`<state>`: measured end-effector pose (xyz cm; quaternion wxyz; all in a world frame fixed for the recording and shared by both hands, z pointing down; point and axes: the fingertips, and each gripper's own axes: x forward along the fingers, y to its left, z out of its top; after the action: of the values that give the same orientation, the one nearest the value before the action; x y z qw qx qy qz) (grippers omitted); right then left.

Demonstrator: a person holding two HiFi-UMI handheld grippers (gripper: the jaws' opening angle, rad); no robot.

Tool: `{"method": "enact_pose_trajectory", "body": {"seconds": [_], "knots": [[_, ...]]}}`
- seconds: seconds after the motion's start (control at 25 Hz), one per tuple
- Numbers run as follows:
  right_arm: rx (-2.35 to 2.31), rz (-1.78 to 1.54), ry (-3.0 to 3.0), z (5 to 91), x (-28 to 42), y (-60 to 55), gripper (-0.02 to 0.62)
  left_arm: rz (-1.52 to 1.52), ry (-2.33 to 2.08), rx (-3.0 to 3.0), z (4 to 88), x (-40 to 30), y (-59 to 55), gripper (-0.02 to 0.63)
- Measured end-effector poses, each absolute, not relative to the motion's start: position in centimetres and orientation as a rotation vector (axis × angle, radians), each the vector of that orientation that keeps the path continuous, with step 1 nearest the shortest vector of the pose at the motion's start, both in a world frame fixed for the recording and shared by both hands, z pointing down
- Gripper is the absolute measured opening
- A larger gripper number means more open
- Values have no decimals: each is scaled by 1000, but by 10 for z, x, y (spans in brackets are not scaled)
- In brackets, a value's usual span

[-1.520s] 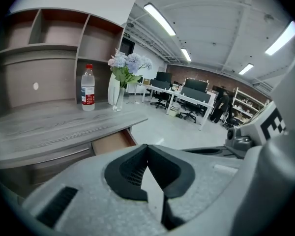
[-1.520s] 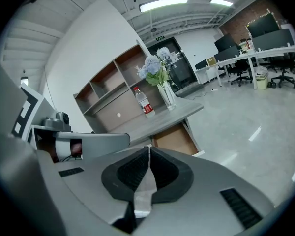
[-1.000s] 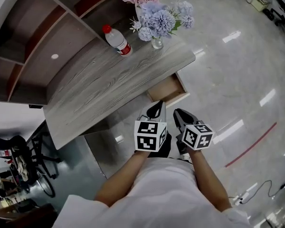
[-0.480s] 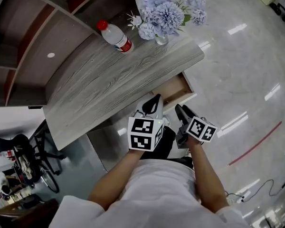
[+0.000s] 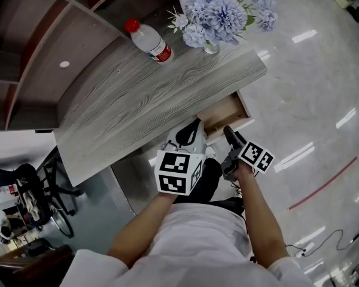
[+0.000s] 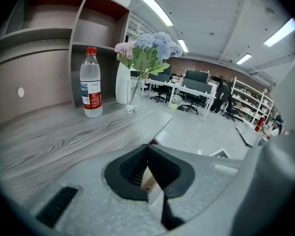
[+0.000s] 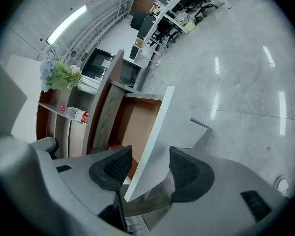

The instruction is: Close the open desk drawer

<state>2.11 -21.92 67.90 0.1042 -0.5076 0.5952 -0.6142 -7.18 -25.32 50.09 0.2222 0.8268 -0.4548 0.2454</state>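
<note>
Drawer (image 5: 226, 112) stands pulled out beneath the tabletop (image 5: 137, 100). Right gripper (image 7: 150, 166), its fingers just opened wide, straddles the drawer's white front panel without pressing on it. Left gripper (image 6: 148, 168) has its fingers together, empty. The closing push remains.

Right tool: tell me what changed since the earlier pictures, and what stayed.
The right tool has rolled and dropped to the drawer; its jaws have just been opening and now straddle the front panel without pressing it. The left tool, shut, moved in closer over the desk. The drawer is still open; the bottle and flowers are unmoved.
</note>
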Motion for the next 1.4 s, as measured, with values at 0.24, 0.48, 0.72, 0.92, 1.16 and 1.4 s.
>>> {"method": "enact_pose_trajectory", "body": {"seconds": [0.24, 0.48, 0.72, 0.92, 1.16, 1.4], "knots": [[-1544, -1804, 1705, 683, 24, -222, 158, 702, -1253, 2272, 504, -78, -251, 2], [-1504, -1788, 1667, 658, 24, -223, 147, 669, -1257, 2273, 499, -74, -250, 2], [-1454, -1760, 1668, 634, 22, -228, 147, 648, -1254, 2291, 493, -66, -246, 2], [-1442, -1736, 1698, 623, 20, -234, 149, 642, -1260, 2287, 491, -68, -244, 2], [-1435, -1731, 1713, 622, 19, -240, 147, 649, -1263, 2287, 490, -71, -243, 2], [-1415, -1726, 1723, 622, 13, -255, 149, 648, -1268, 2286, 490, -75, -248, 2]]}}
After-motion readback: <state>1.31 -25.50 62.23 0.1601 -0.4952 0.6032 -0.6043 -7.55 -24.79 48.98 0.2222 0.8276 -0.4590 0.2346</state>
